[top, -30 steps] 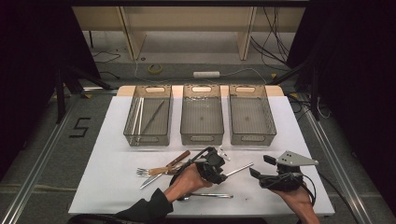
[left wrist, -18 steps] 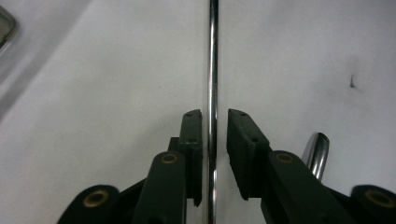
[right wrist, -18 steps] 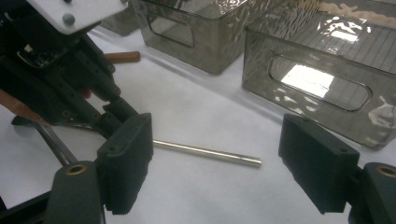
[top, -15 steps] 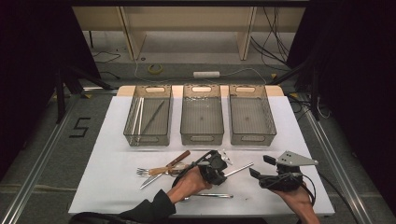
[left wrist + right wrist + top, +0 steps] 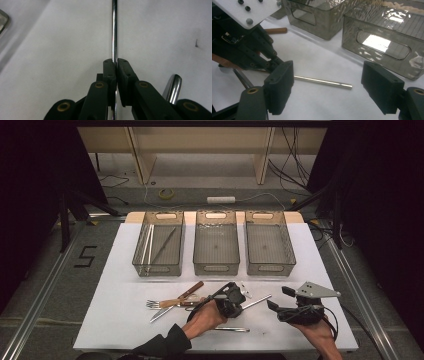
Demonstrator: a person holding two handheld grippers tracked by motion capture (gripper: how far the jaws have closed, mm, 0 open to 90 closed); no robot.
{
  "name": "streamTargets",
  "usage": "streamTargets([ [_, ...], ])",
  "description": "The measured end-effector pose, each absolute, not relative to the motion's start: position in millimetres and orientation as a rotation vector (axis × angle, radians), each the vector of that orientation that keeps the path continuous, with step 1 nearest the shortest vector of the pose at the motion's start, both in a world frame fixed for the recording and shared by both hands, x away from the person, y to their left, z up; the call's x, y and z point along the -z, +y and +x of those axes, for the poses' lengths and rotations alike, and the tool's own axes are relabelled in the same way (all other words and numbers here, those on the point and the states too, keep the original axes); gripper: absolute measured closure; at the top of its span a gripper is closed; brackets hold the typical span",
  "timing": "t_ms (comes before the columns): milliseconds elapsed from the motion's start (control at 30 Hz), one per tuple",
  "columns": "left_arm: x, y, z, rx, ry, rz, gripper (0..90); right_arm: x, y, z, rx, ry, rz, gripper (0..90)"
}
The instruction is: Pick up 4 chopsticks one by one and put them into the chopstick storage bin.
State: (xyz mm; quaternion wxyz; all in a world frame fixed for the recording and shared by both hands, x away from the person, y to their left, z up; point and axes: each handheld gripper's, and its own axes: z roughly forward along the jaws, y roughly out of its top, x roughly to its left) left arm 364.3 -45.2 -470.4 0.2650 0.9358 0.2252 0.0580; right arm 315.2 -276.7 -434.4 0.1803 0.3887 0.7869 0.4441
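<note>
The white worktop (image 5: pixel 125 320) looks as it did a second ago; nothing has shifted. The left gripper (image 5: pixel 116 65) stays pinched on a thin metal rod (image 5: pixel 114 30) lying flat, unlifted. The right gripper (image 5: pixel 329 87) waits nearby, jaws spread. Three bins (image 5: pixel 216 265) stand beyond.

White counter (image 5: pixel 115 320) carries three clear bins (image 5: pixel 216 249) in row, forks (image 5: pixel 156 304), wood-handled knife (image 5: pixel 186 293), metal rod (image 5: pixel 256 301).

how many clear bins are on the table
3, in a row across the table's far side: left bin holding thin utensils, middle bin and right bin, both looking empty.
</note>
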Motion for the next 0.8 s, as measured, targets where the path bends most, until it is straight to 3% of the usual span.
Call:
streamTargets([
  [800,453,-27,372,-0.076,0.650,2.388,85.4,434,-279,315,-1.258,2.221,1.103,27.2],
])
